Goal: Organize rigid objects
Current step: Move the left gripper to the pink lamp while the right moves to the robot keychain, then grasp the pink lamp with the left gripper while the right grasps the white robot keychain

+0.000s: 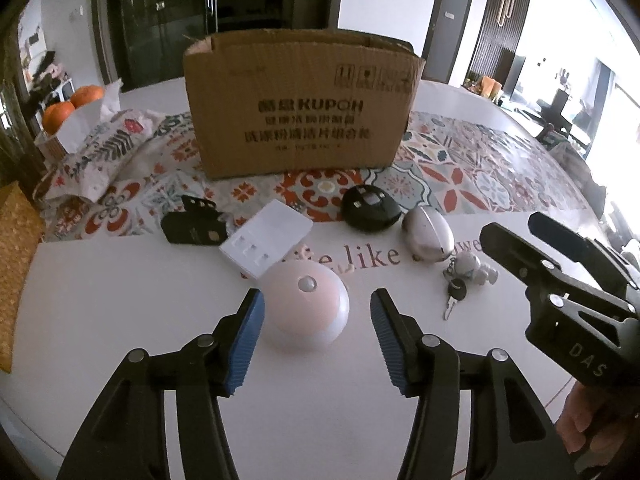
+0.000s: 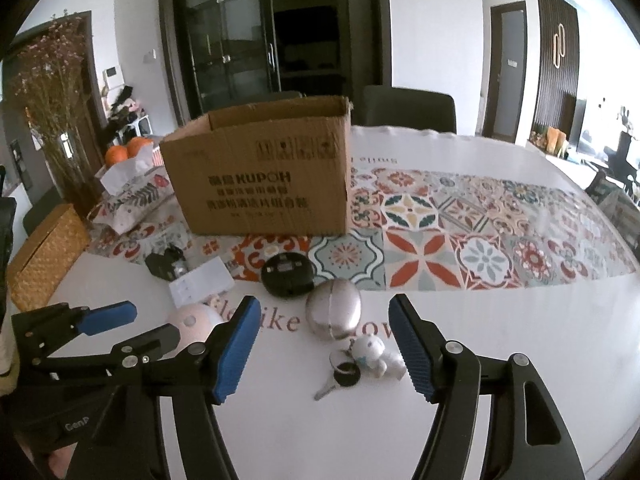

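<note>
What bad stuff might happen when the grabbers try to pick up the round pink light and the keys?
The pink dome light is smooth and rounded, so it might squirt out from between the open left gripper fingers. The key lies flat beside the white toy on its ring, so the open right gripper may catch only one part and leave the rest dangling. The cardboard box has tall walls that a carried item might bump.

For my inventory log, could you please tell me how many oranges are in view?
2: the oranges sit side by side at the table's far left, one orange nearer, the other orange behind it, past the tissue pack. More may be hidden.
</note>
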Tool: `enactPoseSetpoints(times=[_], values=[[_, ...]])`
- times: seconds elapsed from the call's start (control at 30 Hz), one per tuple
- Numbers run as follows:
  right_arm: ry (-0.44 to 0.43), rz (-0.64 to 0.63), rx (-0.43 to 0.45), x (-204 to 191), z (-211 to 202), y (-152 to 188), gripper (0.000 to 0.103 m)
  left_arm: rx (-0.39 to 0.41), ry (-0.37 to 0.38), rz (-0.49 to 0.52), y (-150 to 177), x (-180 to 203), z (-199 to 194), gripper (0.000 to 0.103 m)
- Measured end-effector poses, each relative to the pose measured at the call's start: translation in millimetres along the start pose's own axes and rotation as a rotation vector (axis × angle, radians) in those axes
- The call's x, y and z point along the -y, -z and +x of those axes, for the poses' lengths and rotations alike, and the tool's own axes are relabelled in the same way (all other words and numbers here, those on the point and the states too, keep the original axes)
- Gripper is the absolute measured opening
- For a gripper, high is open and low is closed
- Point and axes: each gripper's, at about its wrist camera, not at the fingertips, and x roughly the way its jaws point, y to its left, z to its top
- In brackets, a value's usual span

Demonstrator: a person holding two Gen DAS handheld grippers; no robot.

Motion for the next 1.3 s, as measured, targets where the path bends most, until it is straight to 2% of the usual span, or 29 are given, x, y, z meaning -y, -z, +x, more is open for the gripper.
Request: enactPoseSetpoints(times=[0.2,0.43,0.63,1.07,1.3], values=[[0.004,0.014,-0.034,4.5,9.8,9.3,0.075,-0.038,0.009,0.001,6.5,1.4,13.4,0.063],[0.032,0.044,-0.073,13.1,22.1,16.6,0.077,-0.076,0.016,-0.005,10.3,1.4,28.5,0.072],[0.084,0.073,-0.098,21.9,34.6,24.6,0.078,-0.087,-0.010,-0.014,12.7,0.1,38.6,0.073],[0.109,0.116,-0.154,32.9,56.9,35.1,0.078,-0.079,-0.091,0.002,12.2,-1.7,52.1,0.075],[0.117,0.140,-0.166,37.1,65.9,36.2,0.078,-0.065,-0.097,-0.008,10.3,-4.2,57.8,0.078]])
